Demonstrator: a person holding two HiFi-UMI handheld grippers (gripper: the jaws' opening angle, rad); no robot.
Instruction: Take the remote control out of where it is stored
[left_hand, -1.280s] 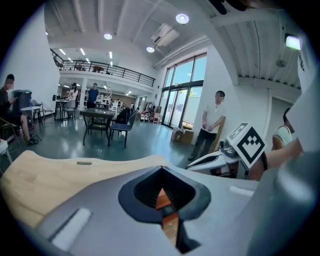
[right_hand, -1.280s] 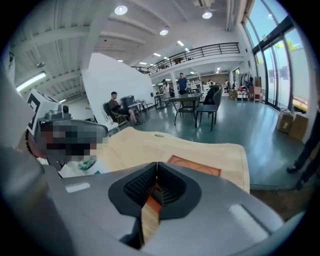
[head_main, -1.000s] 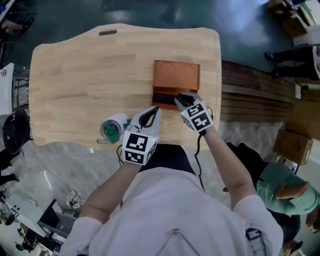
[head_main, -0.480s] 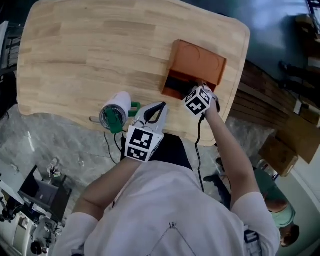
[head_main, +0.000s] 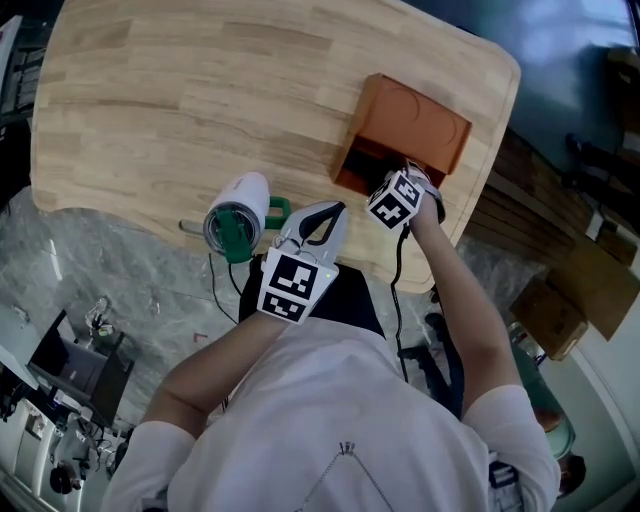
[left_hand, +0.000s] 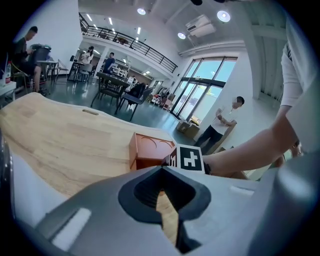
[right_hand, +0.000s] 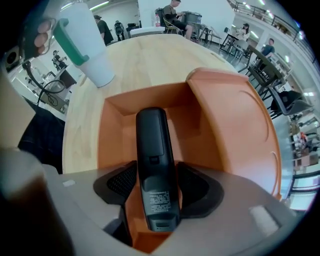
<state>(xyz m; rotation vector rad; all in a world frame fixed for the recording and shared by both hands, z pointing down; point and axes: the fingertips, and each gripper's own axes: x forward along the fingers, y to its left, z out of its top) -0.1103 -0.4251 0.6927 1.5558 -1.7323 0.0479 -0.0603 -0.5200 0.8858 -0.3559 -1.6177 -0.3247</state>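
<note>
The right gripper (right_hand: 155, 186) is clamped on the near end of the remote control (right_hand: 152, 150), its pads pressing the two long sides. The remote lies inside the orange box (head_main: 415, 120), which sits by the right end of the bench (head_main: 180, 90), close to the near right corner, with its open side facing the near edge. The remote's long axis runs straight on from the jaws, from the opening towards the box's closed back wall. I judge the way out is therefore back along that same line, towards the near edge, with no need to lift over a wall. The left gripper (head_main: 335, 210) has its jaws together on nothing. It hovers at the near edge between the box and a white tumbler (head_main: 235, 220), farther from the remote.
</note>
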